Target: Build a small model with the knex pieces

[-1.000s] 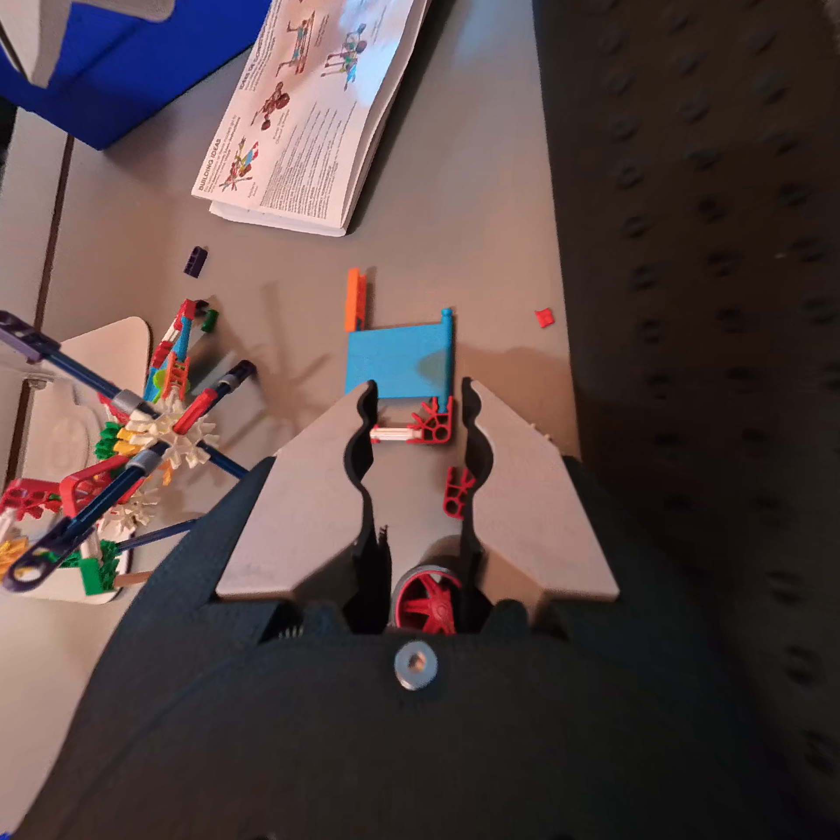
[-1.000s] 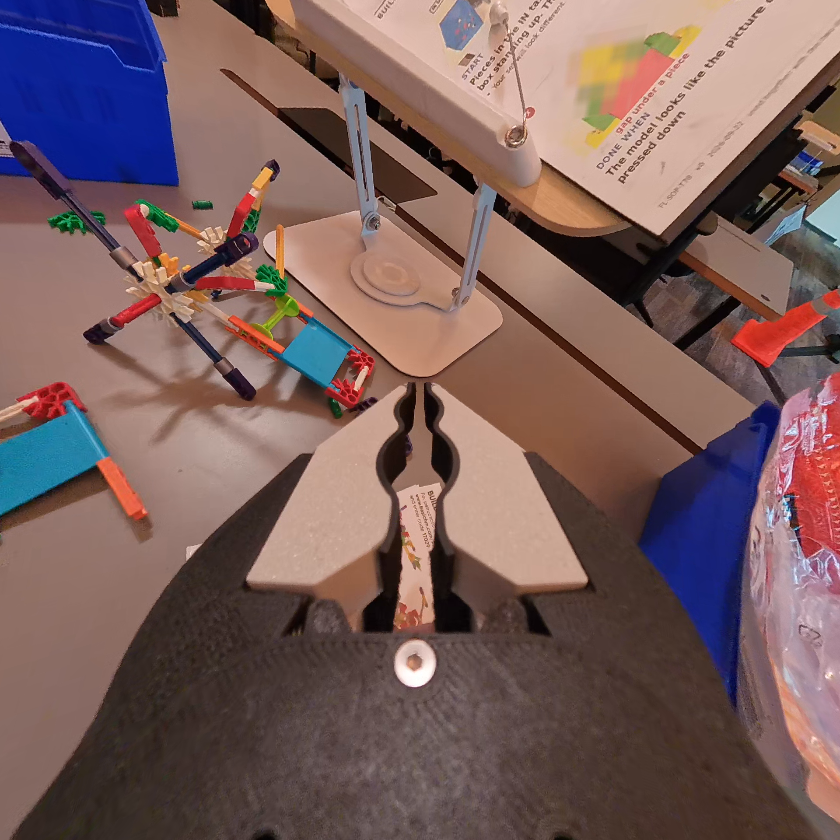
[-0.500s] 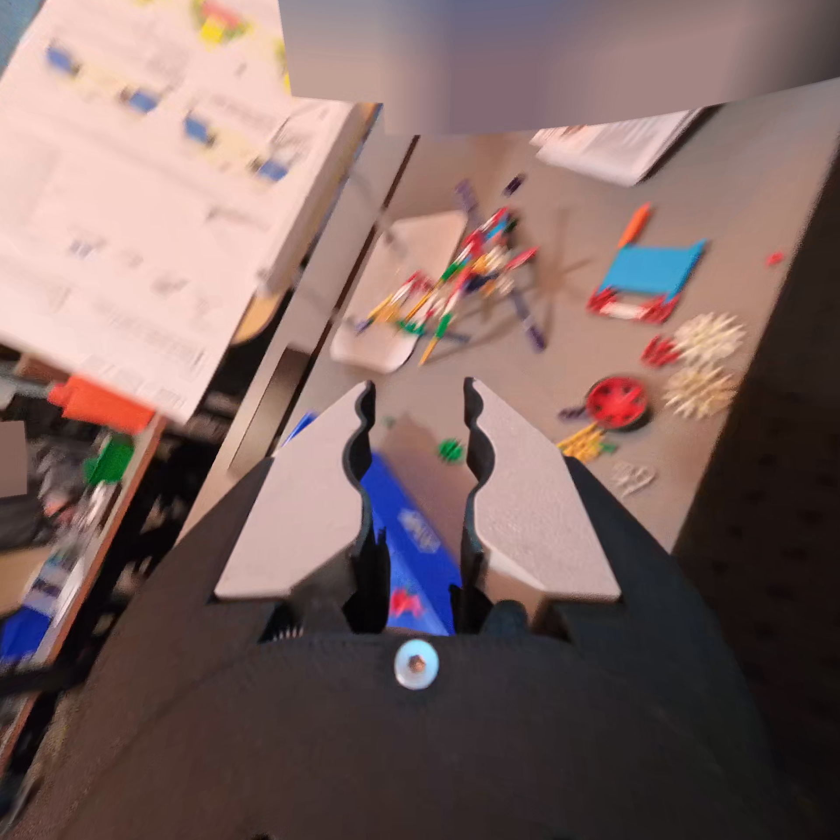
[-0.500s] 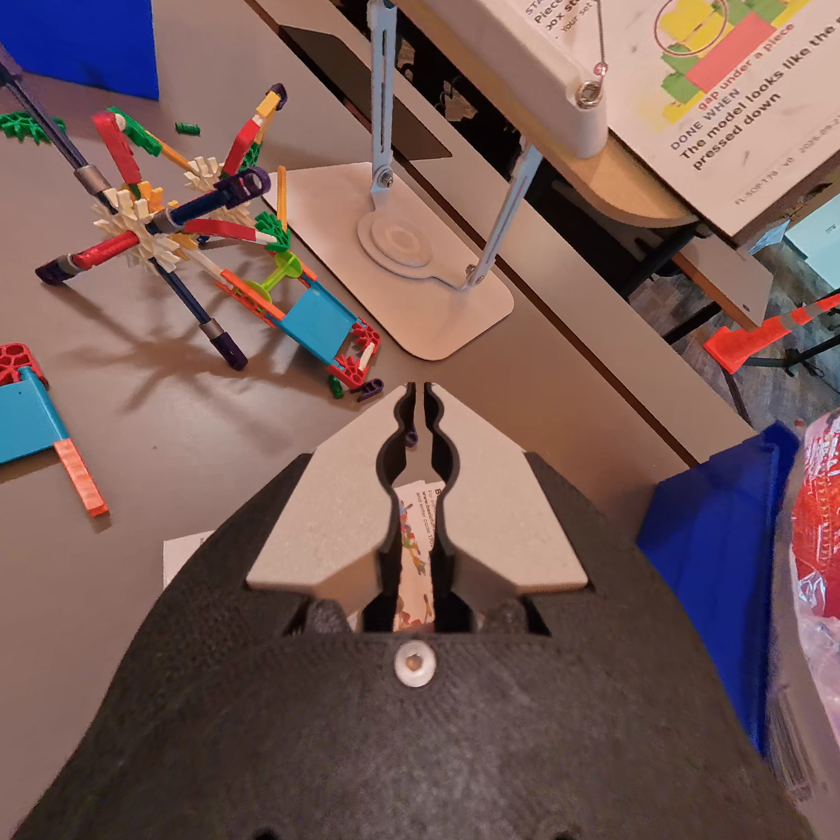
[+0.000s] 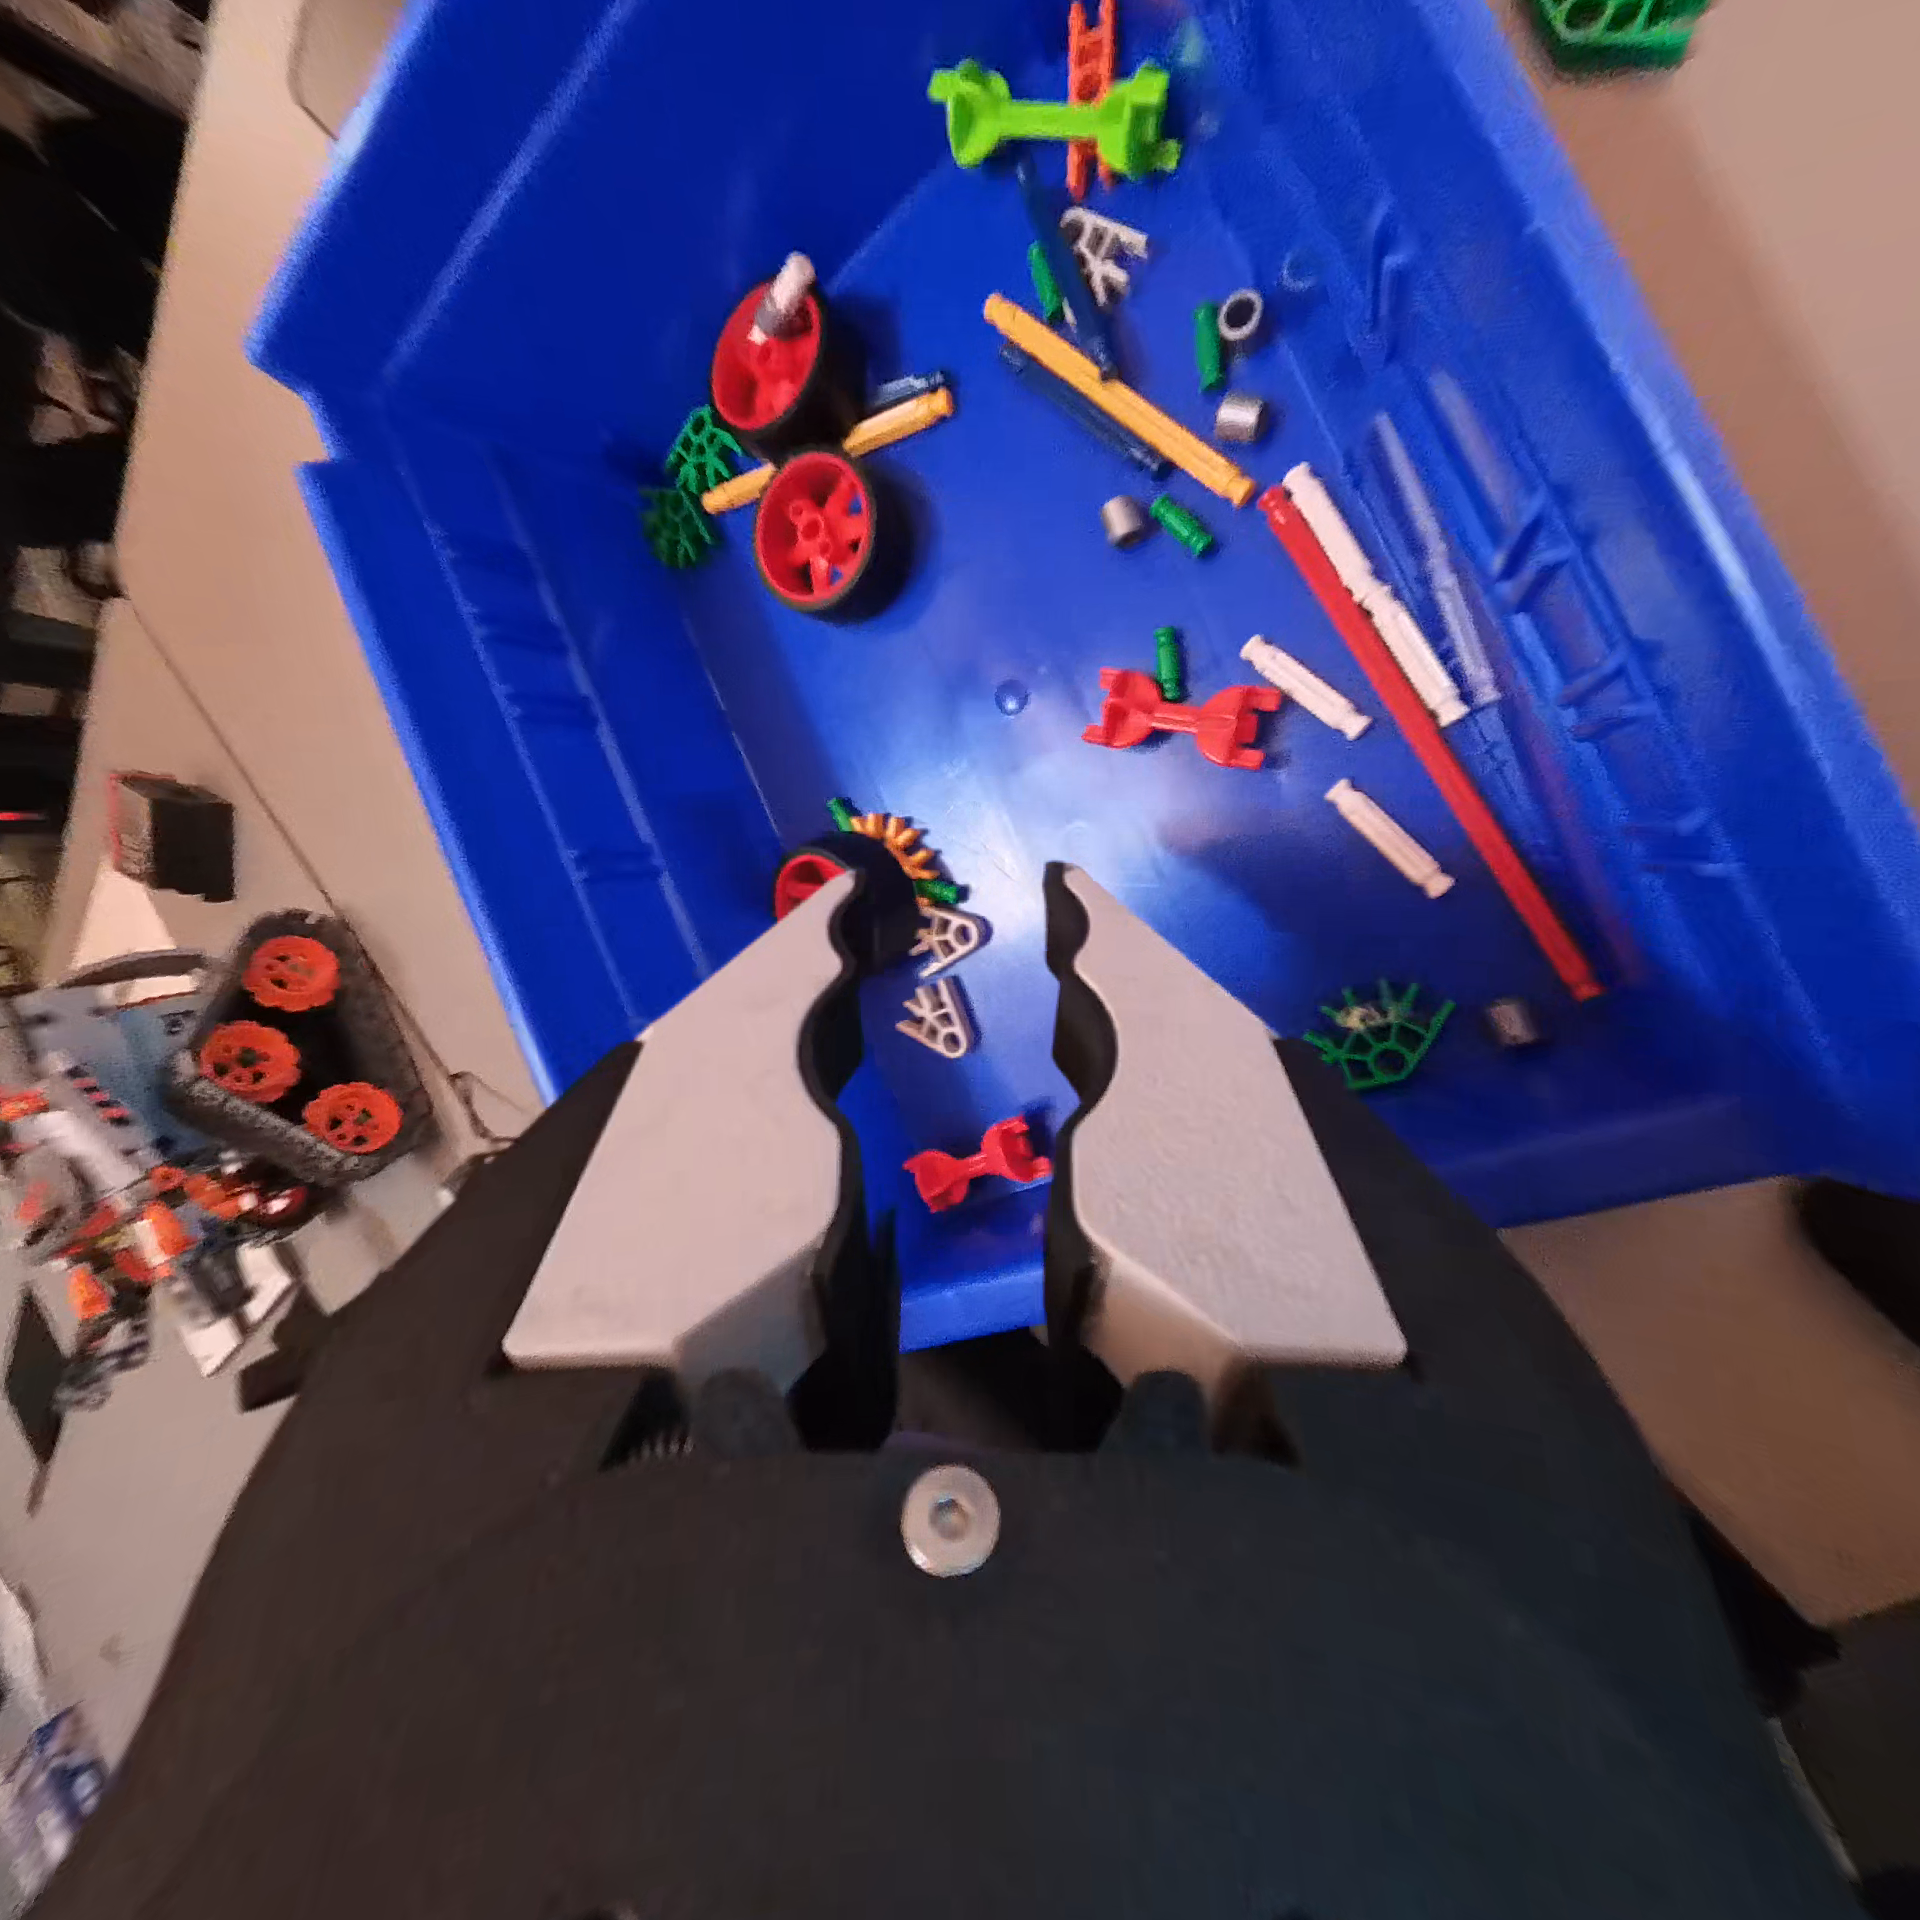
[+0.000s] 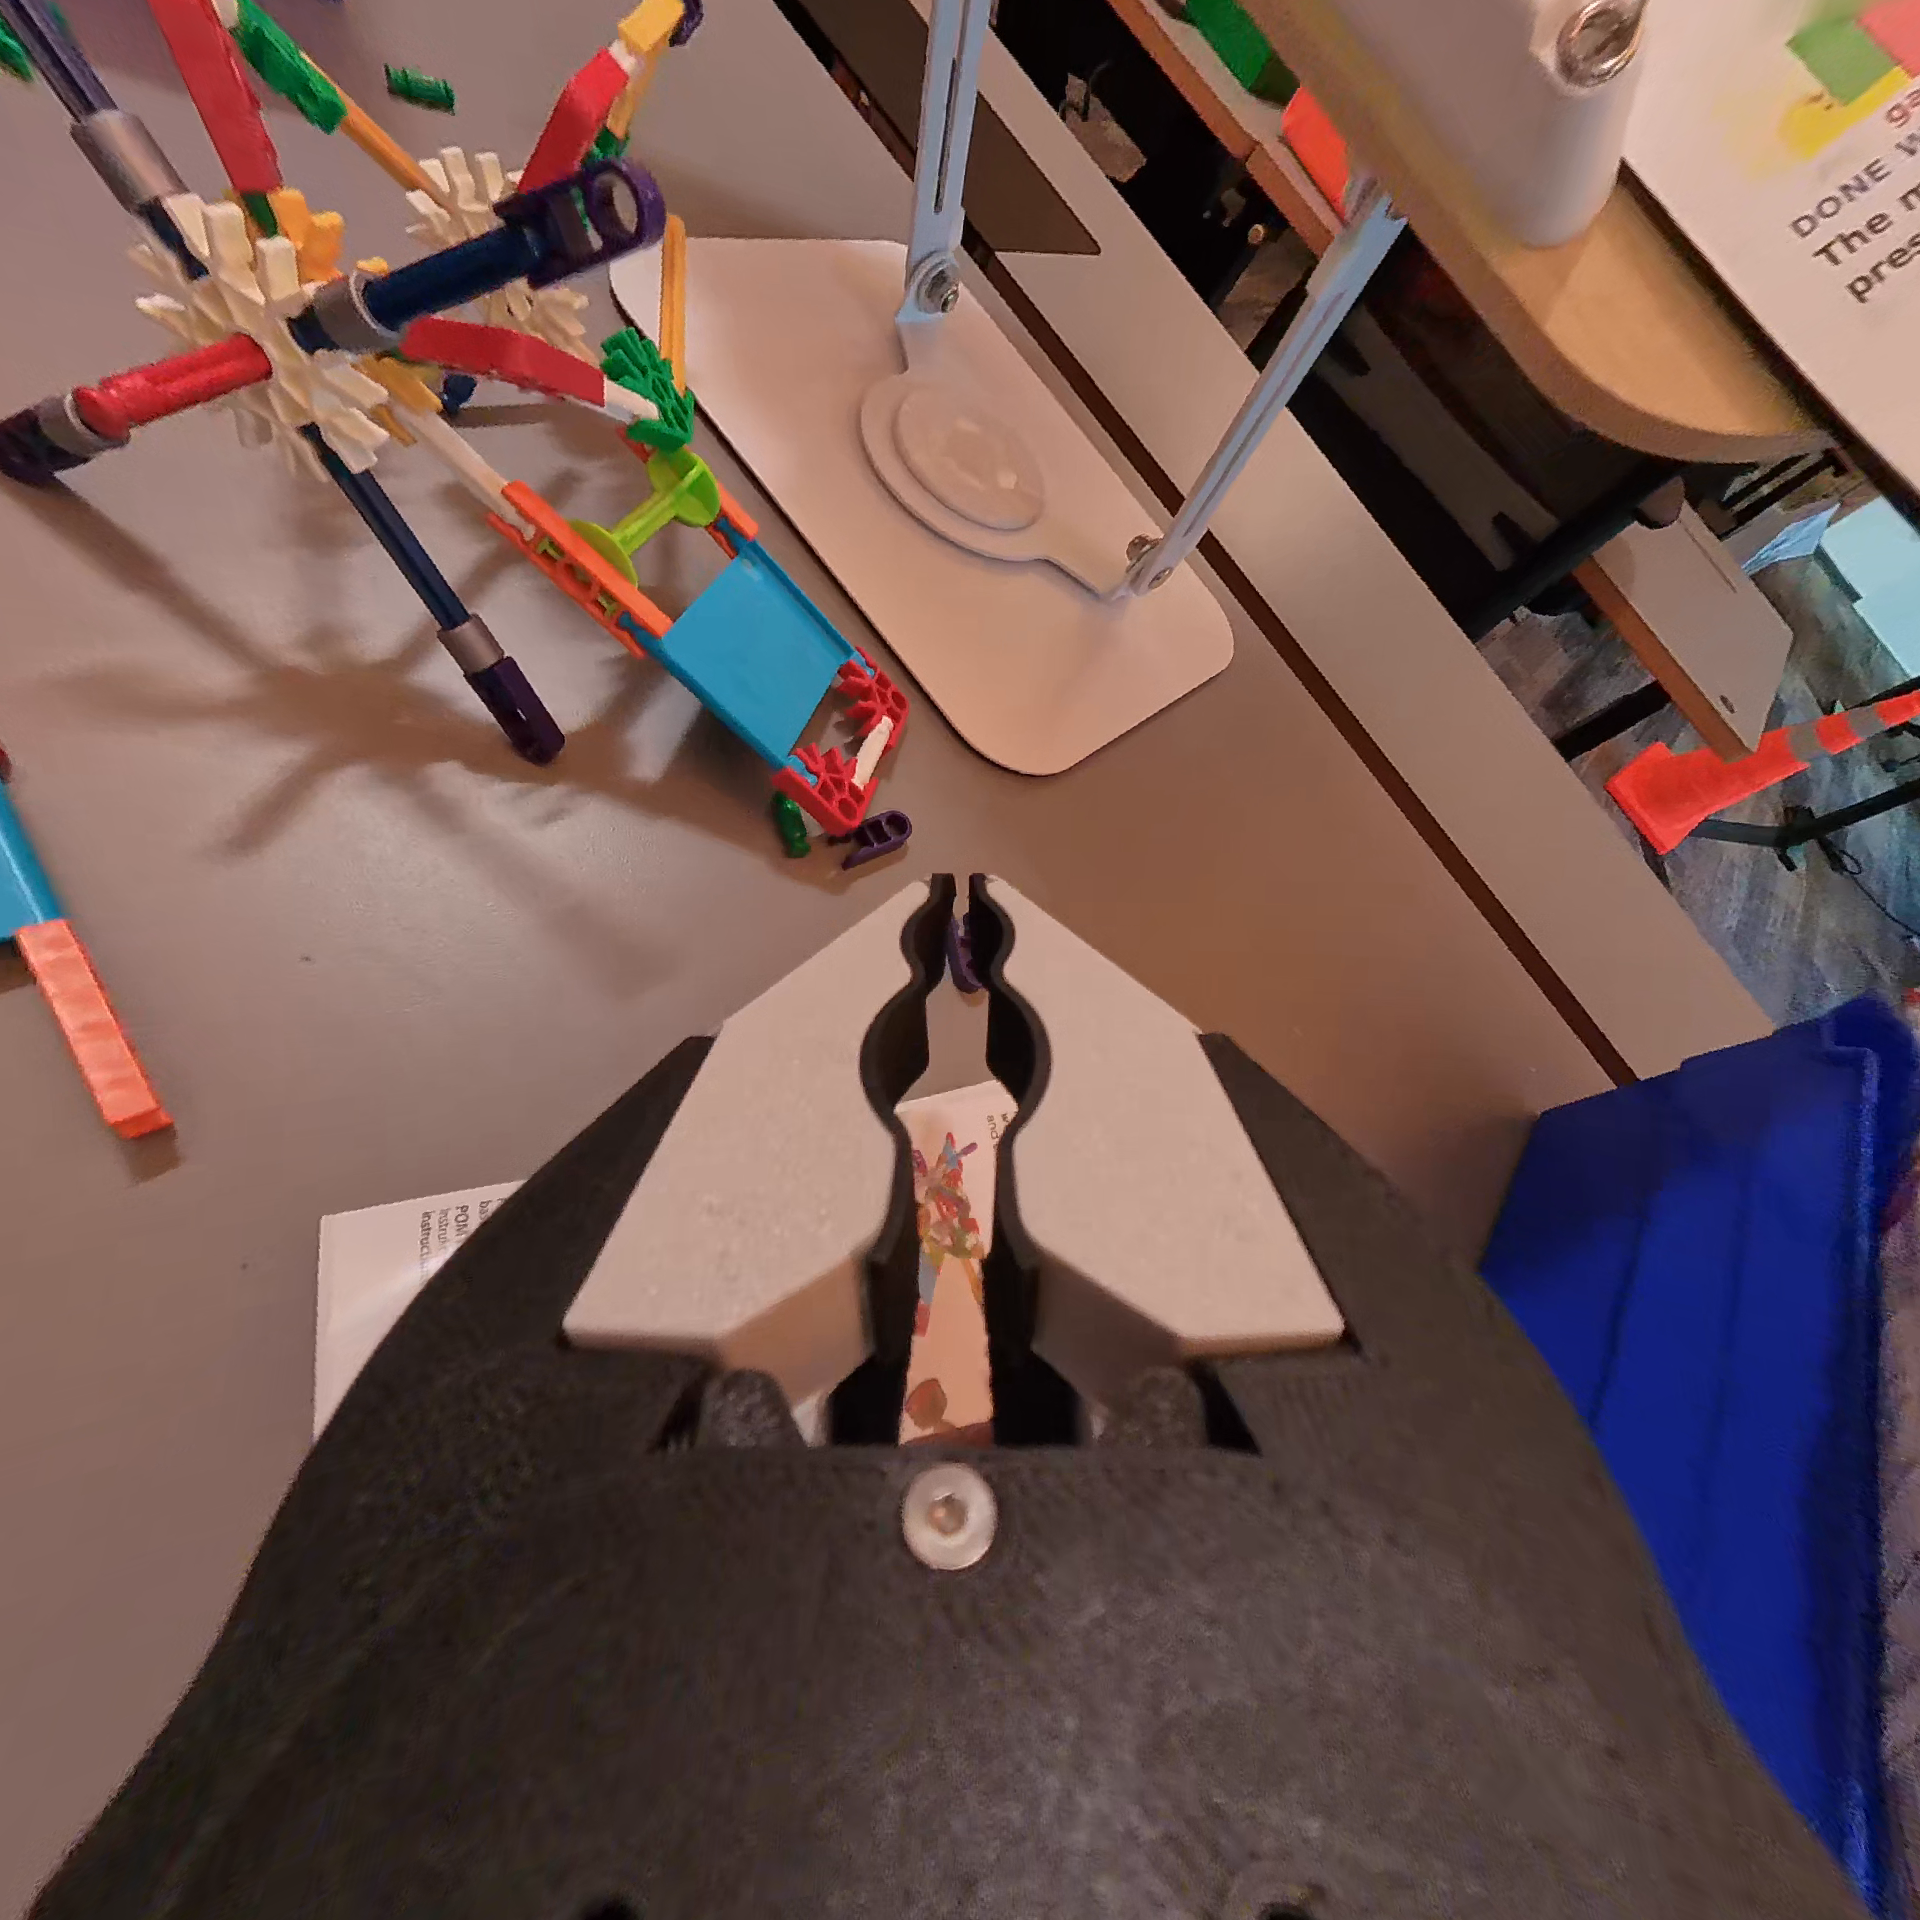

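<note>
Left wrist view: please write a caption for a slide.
Open left gripper above a blue bin of loose construction-toy pieces, including red wheels.

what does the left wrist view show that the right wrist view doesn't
Only the left wrist view: the inside of a blue bin with loose pieces such as red wheels, a long red rod and a lime connector, under the open left tool.

Only the right wrist view: the right tool shut on a small purple piece, a rod-and-connector model, a white stand base.

Both: grey tabletop.
</note>
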Demonstrator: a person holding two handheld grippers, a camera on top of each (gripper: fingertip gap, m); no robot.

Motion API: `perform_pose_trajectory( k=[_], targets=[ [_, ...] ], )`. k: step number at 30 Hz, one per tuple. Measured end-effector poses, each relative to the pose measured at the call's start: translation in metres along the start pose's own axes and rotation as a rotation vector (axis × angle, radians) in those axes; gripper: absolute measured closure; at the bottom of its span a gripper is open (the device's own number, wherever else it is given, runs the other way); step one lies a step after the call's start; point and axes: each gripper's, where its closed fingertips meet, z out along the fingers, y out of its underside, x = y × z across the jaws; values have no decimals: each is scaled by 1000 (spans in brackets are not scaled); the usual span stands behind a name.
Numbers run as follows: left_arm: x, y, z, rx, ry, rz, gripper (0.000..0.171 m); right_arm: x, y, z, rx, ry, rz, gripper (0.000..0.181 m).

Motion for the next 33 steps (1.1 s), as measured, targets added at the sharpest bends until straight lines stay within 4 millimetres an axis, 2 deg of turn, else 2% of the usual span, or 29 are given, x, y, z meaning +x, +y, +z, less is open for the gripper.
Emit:
perform_pose_trajectory(
  k=[3, 5, 6, 9, 13, 18, 21, 23, 25, 26, 29, 31, 33],
  targets=[
    [13, -5, 4, 65, 90, -21, 130, 0, 5, 4, -14, 9, -20, 180],
    [31, -17, 3, 154, 198, -24, 121, 1, 7, 6, -16, 17, -30, 180],
    [37, -22, 5, 182, 227, -20, 123, 1, 8, 7, -19, 19, -34, 181],
    [42, -13, 29, 102, 221, 35, 121, 2, 12, 11, -28, 29, -53, 181],
    [50, -13, 56, 52, 256, 80, 135, 0, 17, 18, -50, 29, -64, 181],
    [58, -22, 62, 100, 341, 71, 137, -3, 20, 21, -57, 29, -93, 181],
    [47, -21, 67, 89, 287, 54, 137, 0, 23, 20, -56, 39, -100, 181],
    [24, -15, 72, 54, 165, 25, 137, 2, 21, 18, -45, 54, -109, 181],
    [11, -9, 72, 40, 113, -1, 132, 5, 21, 16, -41, 77, -123, 181],
    [9, -7, 71, 42, 110, -13, 124, 6, 20, 16, -39, 86, -130, 181],
    [7, -14, 58, 105, 102, -32, 116, 8, 19, 15, -37, 116, -169, 181],
    [8, -20, 47, 156, 106, -42, 119, 9, 18, 14, -42, 142, -203, 181],
    [21, -24, 39, 201, 170, -29, 121, 12, 20, 15, -52, 165, -228, 181]
  ],
)
